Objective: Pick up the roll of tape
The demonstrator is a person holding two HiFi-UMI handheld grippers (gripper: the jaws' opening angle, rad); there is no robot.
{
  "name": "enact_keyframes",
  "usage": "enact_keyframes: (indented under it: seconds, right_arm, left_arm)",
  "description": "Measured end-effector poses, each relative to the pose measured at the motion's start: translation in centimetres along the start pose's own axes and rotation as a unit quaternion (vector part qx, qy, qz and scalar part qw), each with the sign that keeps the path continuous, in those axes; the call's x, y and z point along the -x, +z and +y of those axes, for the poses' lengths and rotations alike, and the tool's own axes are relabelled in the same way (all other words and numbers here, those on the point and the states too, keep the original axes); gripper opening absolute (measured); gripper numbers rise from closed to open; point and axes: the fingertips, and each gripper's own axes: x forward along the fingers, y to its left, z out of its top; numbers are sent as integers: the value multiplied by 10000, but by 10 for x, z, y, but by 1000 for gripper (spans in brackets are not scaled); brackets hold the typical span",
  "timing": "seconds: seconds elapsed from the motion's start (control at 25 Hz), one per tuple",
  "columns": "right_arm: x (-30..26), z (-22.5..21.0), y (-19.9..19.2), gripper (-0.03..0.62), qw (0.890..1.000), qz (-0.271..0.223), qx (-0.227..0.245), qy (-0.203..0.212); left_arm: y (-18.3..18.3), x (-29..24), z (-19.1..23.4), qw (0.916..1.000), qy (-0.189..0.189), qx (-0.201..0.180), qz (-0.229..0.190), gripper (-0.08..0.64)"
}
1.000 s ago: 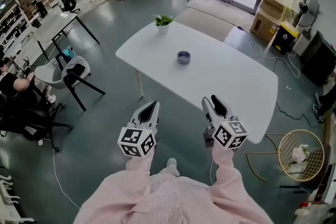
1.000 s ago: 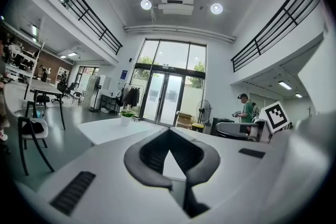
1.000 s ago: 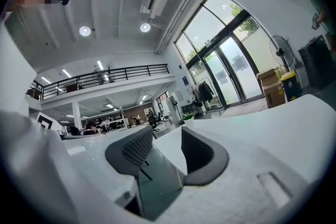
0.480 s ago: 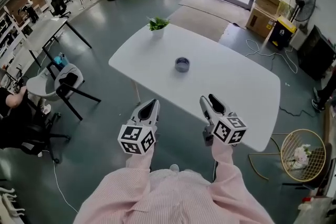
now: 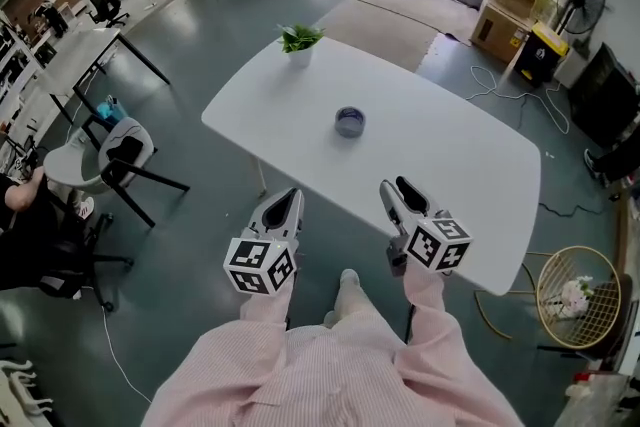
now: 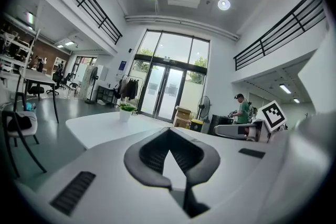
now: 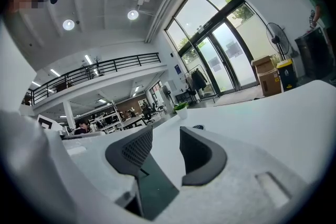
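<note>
One roll of tape [image 5: 349,121] sits untouched, left claw [image 5: 288,199] clenched, right claw [image 5: 397,187] released.

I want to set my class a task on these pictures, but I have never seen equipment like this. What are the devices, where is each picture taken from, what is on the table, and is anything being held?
There is no robot here. A person holds a two-jaw tool in each hand: the left tool and the right tool. The cubes with square markers are part of them. The head view comes from a camera on the person's head, looking steeply down. Each gripper view comes from a camera riding on one tool, looking along its jaws. On the white table are a roll of tape and a small potted plant. Nothing is held: the left jaws are together, the right jaws are apart, and both are well away from the tape.
</note>
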Motion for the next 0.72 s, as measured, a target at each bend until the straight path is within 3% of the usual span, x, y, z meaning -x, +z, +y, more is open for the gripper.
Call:
enact_keyframes:
  seconds: [0.72]
  right_arm:
    - [-117, -68, 21, 155, 9983, 531, -248, 26]
  left_arm:
    - [1, -120, 46, 9987, -81, 284, 413, 0]
